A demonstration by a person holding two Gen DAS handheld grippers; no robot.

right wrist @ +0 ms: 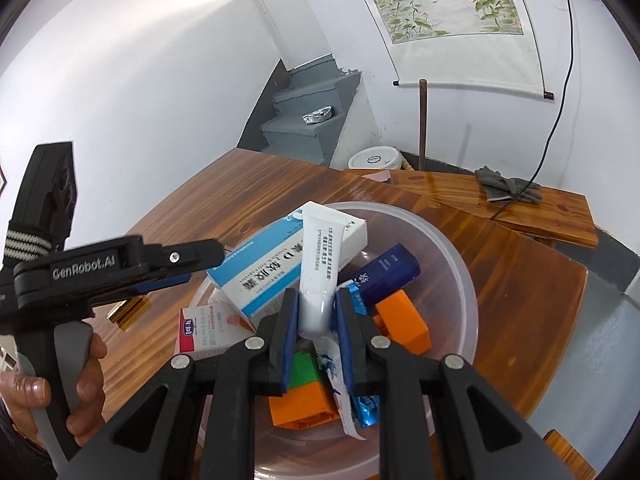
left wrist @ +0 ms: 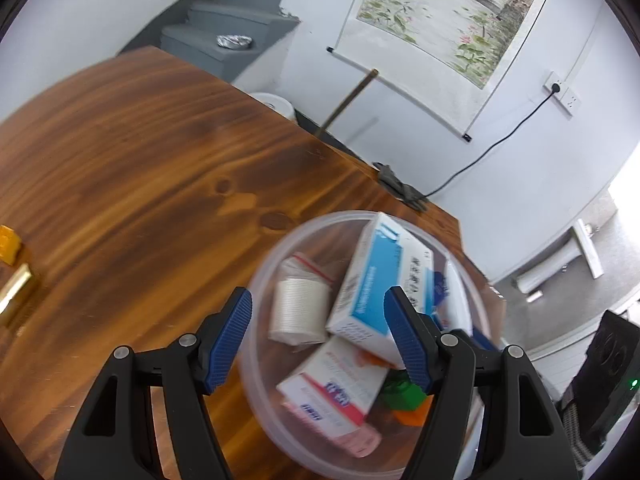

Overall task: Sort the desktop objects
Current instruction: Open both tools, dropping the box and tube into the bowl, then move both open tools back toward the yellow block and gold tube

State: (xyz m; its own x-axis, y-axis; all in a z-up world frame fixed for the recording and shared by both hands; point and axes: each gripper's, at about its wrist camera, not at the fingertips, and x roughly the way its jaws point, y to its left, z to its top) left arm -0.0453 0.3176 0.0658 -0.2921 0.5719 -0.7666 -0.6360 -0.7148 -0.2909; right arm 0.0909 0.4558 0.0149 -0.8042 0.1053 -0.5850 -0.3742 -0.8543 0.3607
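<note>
Over the clear bowl (right wrist: 452, 240), the right gripper (right wrist: 317, 316) pinches a white tube (right wrist: 320, 256); lift it straight up, clear of the blue-and-white box (right wrist: 256, 276) (it leans there). The left gripper (left wrist: 320, 336) hovers open-jawed, empty.

Wood table (left wrist: 140, 152) carries clear bowl (left wrist: 276, 248), gold bar (left wrist: 16, 292) and orange box (left wrist: 8, 244) at its left edge.
</note>
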